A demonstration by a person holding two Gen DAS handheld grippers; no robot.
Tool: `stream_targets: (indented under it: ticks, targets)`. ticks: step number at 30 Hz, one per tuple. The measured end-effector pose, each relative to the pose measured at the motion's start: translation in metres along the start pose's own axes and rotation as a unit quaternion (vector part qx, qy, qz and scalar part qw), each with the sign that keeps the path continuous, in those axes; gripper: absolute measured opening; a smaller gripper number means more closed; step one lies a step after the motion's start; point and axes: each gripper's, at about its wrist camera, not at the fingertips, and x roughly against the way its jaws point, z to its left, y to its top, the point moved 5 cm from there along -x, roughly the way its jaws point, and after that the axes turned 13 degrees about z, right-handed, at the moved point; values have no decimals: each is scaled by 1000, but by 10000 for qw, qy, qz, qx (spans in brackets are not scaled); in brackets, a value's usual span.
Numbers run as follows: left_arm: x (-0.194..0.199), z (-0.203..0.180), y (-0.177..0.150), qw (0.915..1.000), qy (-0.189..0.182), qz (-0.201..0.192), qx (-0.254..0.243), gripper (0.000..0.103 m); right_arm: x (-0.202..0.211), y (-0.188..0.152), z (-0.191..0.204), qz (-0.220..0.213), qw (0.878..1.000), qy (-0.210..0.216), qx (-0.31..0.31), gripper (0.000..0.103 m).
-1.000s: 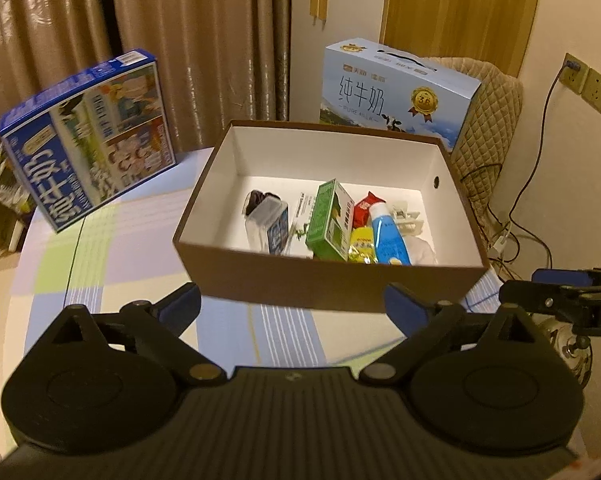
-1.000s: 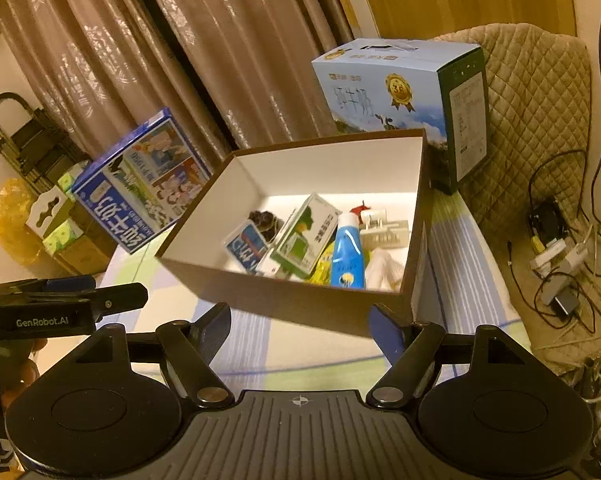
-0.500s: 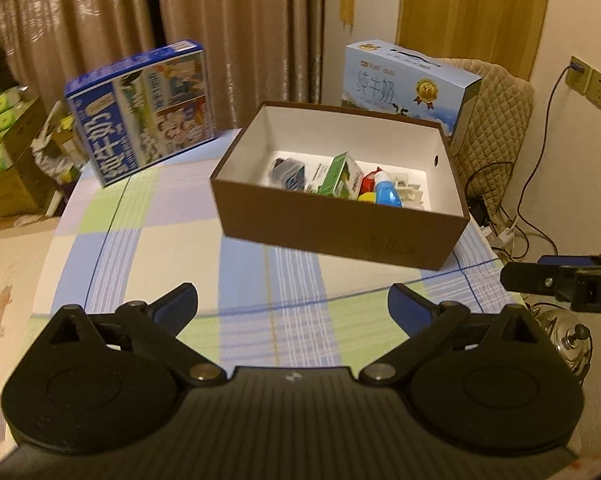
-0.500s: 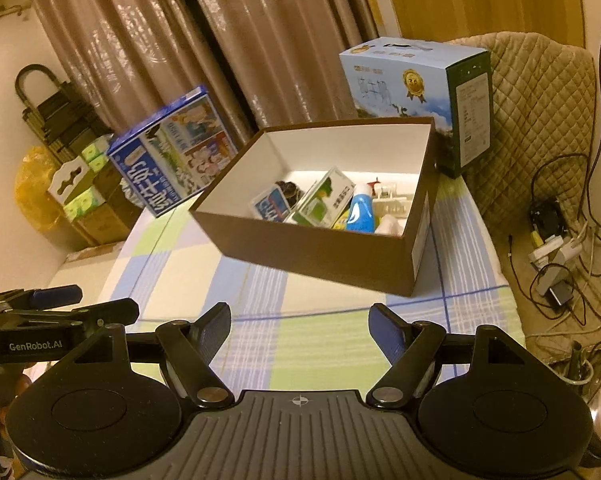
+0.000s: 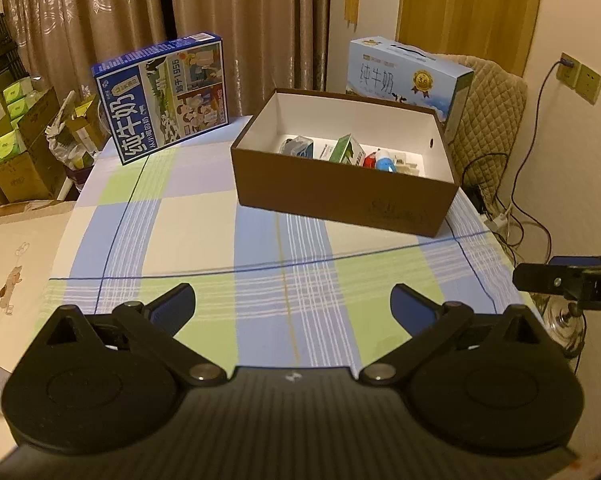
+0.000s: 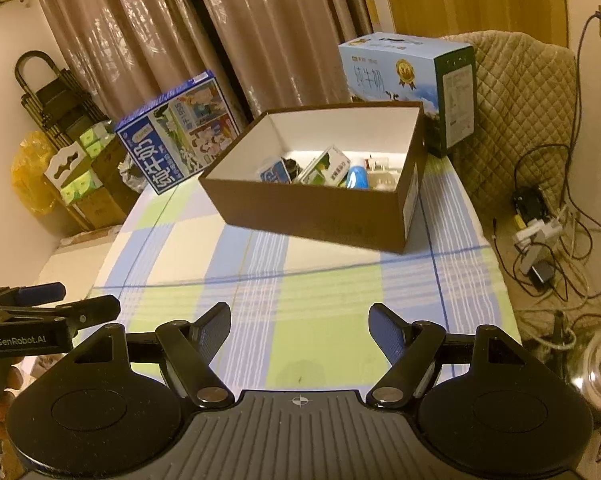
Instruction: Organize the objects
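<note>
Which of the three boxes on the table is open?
The brown box in the middle: no lid, items visible inside. The dark blue milk carton and light blue one are closed.

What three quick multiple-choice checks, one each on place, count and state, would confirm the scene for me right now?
1. Where is the green carton? A inside the brown box; B on the bare cloth; C in a gripper.
2. How many milk cases stand behind the box? A one; B two; C four.
3. The left gripper is: A shut on a bottle; B open, holding nothing; C shut.

A: it sits among the items inside.
B: dark blue case, light blue case.
B: fingers spread, nothing between.
</note>
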Motion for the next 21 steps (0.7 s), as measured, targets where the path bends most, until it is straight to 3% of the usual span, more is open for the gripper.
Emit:
stream_targets:
  ticks: [11, 21]
  targets:
    - [27, 29, -48, 9998, -116, 135, -79, 102, 8, -46, 58, 142, 9999, -62, 30, 73]
    - [36, 47, -74, 9992, -260, 215, -210, 102, 8, -79, 86, 228, 9995, -176, -121, 73]
